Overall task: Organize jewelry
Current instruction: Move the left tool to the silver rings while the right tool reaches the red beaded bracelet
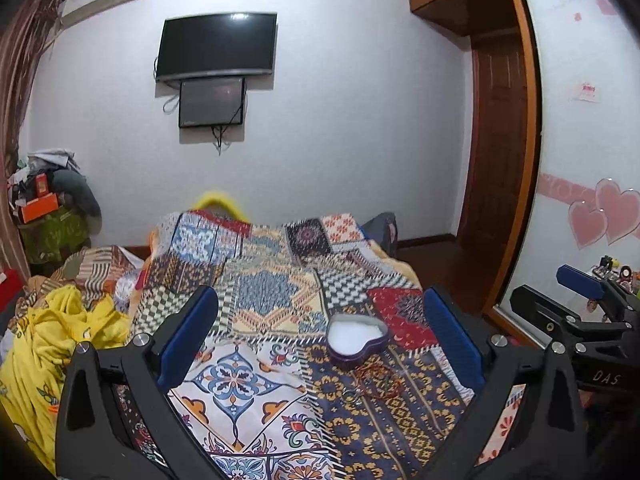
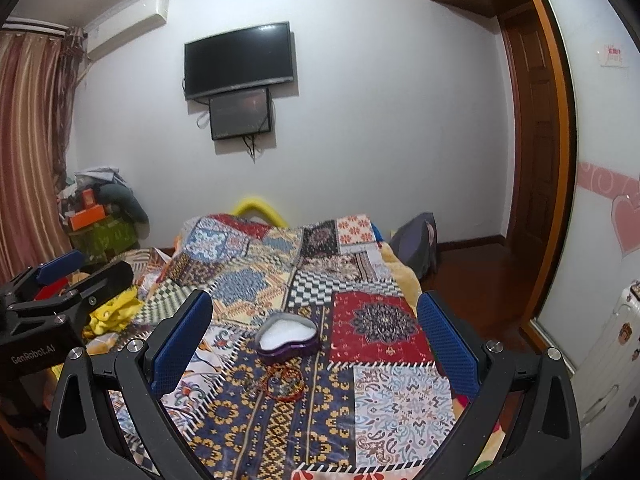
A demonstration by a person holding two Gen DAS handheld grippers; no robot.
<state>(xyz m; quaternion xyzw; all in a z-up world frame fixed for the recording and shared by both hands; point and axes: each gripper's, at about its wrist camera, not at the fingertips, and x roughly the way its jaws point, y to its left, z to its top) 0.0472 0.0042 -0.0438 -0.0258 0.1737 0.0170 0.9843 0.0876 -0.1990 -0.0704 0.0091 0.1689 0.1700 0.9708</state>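
Note:
A purple heart-shaped box [image 1: 357,340] [image 2: 288,338] with a white lining lies lidless on the patterned bedspread [image 1: 256,304] [image 2: 384,392]. Just in front of it rests a small heap of jewelry [image 1: 374,382] [image 2: 282,386]: red bead bracelets and a silvery ring-like piece. My left gripper [image 1: 320,320] hovers open above the bed, box and jewelry between its blue pads, nothing held. My right gripper [image 2: 314,316] is open too, held above the same spot. Each gripper shows at the edge of the other's view, the right gripper [image 1: 580,292] and the left gripper [image 2: 60,270].
Yellow clothing [image 1: 60,340] is piled on the bed's left side. A cluttered stack with an orange box [image 2: 88,212] stands in the left corner. A wardrobe with heart stickers [image 1: 604,216] and a wooden door [image 2: 532,140] are on the right. Two screens [image 1: 216,48] hang on the far wall.

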